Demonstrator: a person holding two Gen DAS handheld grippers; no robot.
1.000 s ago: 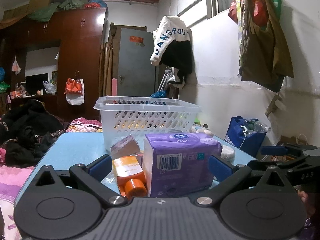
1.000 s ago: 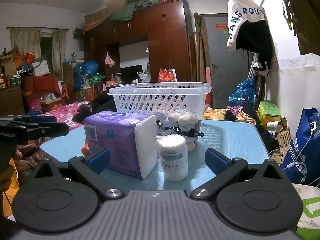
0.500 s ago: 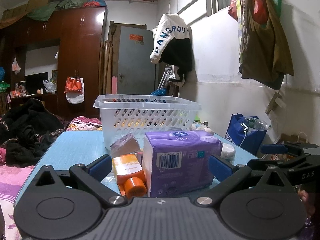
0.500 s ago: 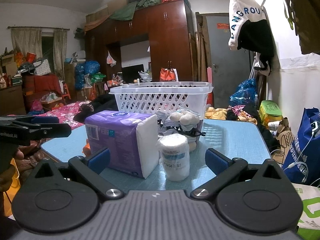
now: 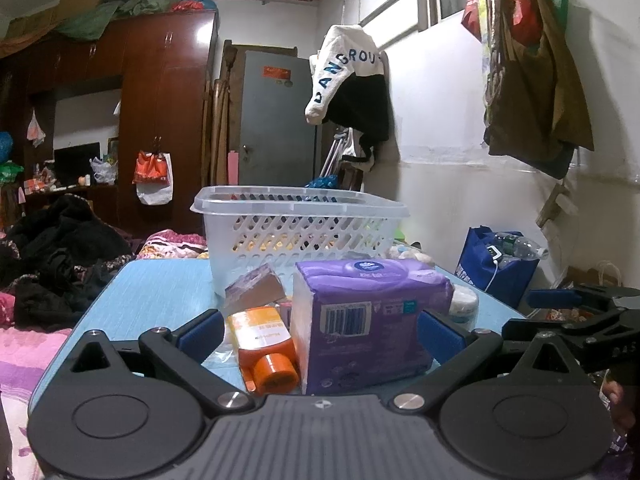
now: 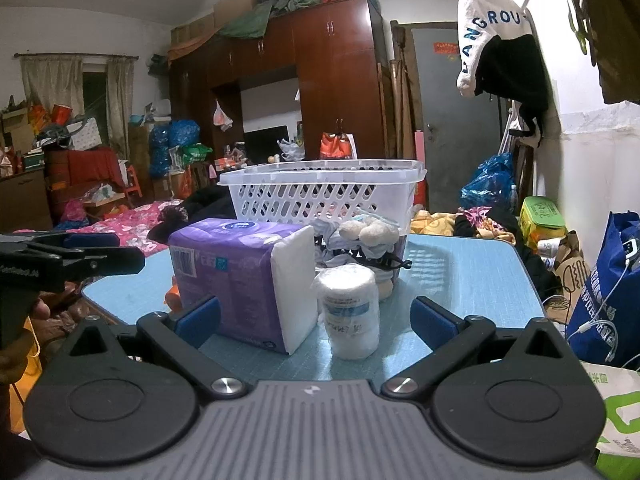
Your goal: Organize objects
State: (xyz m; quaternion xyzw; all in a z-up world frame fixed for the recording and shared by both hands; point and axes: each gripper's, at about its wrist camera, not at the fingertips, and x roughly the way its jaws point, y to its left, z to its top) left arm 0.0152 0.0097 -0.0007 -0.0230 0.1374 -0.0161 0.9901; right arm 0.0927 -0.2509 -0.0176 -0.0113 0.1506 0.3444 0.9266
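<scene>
A purple tissue pack [image 5: 368, 320] stands on the blue table [image 5: 160, 292] in front of a white plastic basket [image 5: 300, 228]. An orange bottle [image 5: 264, 348] lies left of the pack, with a small brown packet [image 5: 254, 290] behind it. My left gripper [image 5: 320, 336] is open, its pads on either side of the bottle and pack, not touching. In the right wrist view the pack [image 6: 240, 280], a white wrapped roll [image 6: 352, 312] and a soft toy bundle [image 6: 368, 236] sit before the basket [image 6: 324, 192]. My right gripper [image 6: 316, 320] is open and empty.
The right gripper shows at the right edge of the left wrist view [image 5: 580, 316]; the left gripper shows at the left edge of the right wrist view [image 6: 60, 260]. A blue bag [image 6: 604, 292] stands beside the table's right side. A bed with clothes [image 5: 52, 256] lies to the left.
Both grippers have stayed open and almost still; the views have shifted only slightly. Nothing on the table has moved.
</scene>
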